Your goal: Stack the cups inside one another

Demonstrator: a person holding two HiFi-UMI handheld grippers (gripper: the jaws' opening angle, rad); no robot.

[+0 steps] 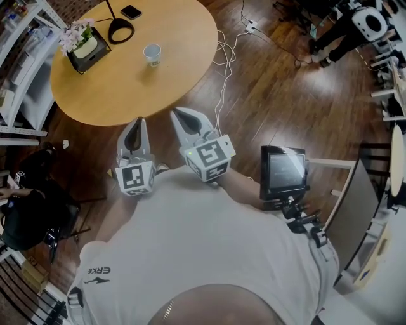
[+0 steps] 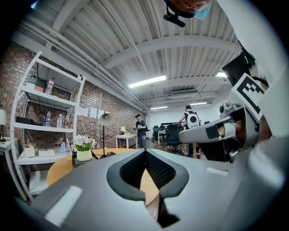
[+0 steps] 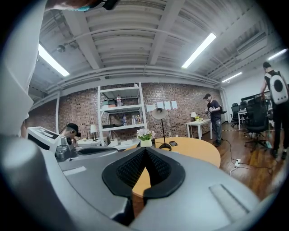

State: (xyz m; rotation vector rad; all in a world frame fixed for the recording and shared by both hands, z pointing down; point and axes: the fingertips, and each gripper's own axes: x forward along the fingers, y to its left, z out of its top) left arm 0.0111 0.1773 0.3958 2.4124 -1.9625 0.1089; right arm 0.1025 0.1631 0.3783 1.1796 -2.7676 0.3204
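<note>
- Cup (image 1: pixel 152 54): it's white with a pattern on its side and stands upright on the round wooden bench (image 1: pixel 184 76), roughly mid-bench. It's the only cup I can make out, and it's well apart from both tongs.
- Left tongs (image 1: pixel 136 124): I've got them close to my chest, just off the near edge of the bench. In the left gripper view the jaws meet tip to tip, with nothing between the dark pads (image 2: pixel 135 169).
- Right tongs (image 1: pixel 181 117): they sit just beside the left pair, with the tips reaching the bench's near edge. The right gripper view shows these jaws pressed together too, and empty.
- Flowers (image 1: pixel 79 33): pale blooms in a white pot, set in a black tray at the far left of the bench.
- Lamp (image 1: pixel 120 28): its round black base stands just right of the flowers, behind the cup.
- Phone (image 1: pixel 131 11): it lies flat near the far edge, beyond the lamp base.
- Cable (image 1: pixel 222 76): a white lead trails over the wooden floor to the right of the bench.
- Monitor (image 1: pixel 283 170): a small screen on a mount at my right side.
</note>
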